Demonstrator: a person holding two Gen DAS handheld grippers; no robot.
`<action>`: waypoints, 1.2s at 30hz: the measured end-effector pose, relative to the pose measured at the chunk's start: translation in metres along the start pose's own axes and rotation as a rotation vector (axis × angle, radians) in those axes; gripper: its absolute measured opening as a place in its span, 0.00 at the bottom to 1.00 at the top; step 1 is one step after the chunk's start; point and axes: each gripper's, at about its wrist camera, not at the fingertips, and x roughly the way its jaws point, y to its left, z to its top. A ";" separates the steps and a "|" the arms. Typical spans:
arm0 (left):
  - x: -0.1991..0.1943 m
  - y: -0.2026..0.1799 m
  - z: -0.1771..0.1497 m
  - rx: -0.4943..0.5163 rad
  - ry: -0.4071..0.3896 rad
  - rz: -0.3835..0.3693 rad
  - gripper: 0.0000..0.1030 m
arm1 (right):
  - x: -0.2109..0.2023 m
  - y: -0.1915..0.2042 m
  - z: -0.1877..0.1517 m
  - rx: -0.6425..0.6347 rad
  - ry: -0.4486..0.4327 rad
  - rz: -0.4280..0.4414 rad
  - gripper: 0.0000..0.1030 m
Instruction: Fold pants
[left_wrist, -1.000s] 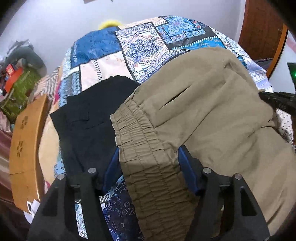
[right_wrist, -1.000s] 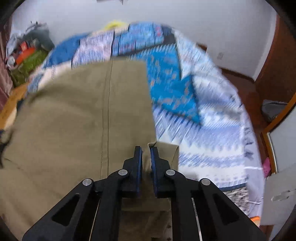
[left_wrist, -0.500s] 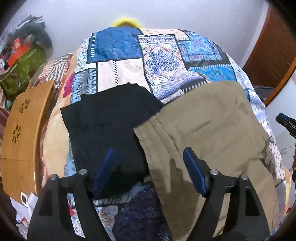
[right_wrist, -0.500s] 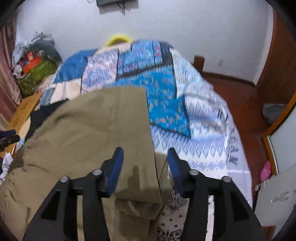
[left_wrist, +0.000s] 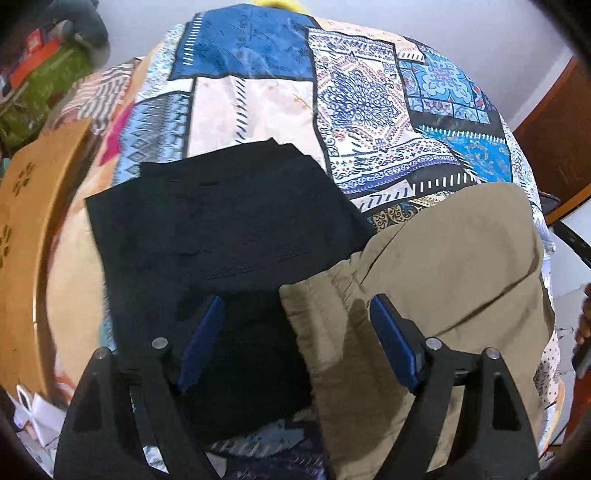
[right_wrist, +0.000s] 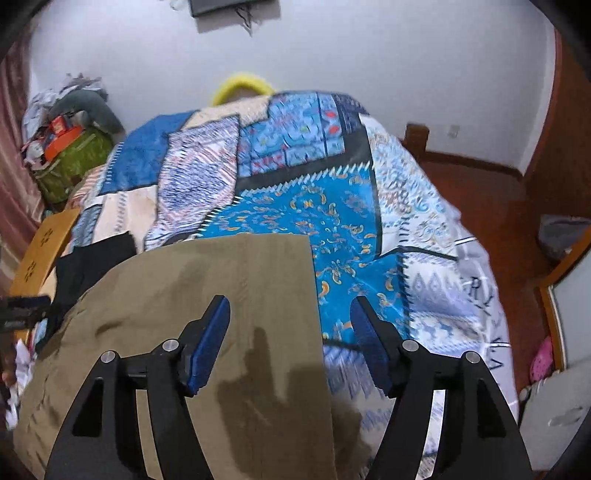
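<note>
The khaki pants (left_wrist: 436, 288) are being shown folded on the bed, filling the lower right of the left wrist view, with the gathered waistband toward the lower centre and its edge overlapping a black garment (left_wrist: 229, 236) spread just to its left. In the right wrist view the same pants (right_wrist: 207, 325) are being seen across the lower left of the frame, their straight folded edge running down the middle over the patchwork bedspread (right_wrist: 332, 206).

The left tool (left_wrist: 295, 339) is being held wide open above the cloth, with nothing gripped; one blue pad is being seen over the black garment and the other over the khaki fabric. The right tool (right_wrist: 290, 339) is likewise being held wide open and is gripping nothing, one pad above the pants and the other above the bedspread; its shadow is being cast on the fabric below.

A wooden board (left_wrist: 26, 236) is being seen at the left edge of the left wrist view, and a green bag (right_wrist: 70, 162) at the upper left of the right wrist view
</note>
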 end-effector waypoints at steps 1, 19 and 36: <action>0.005 -0.002 0.001 0.008 0.009 -0.004 0.79 | 0.006 0.000 0.002 0.003 0.004 0.000 0.62; 0.022 -0.004 0.002 -0.043 0.007 -0.110 0.48 | 0.055 0.027 0.023 -0.079 0.019 -0.021 0.09; -0.139 -0.028 0.003 0.019 -0.239 -0.083 0.46 | -0.148 0.054 0.055 -0.129 -0.304 -0.043 0.08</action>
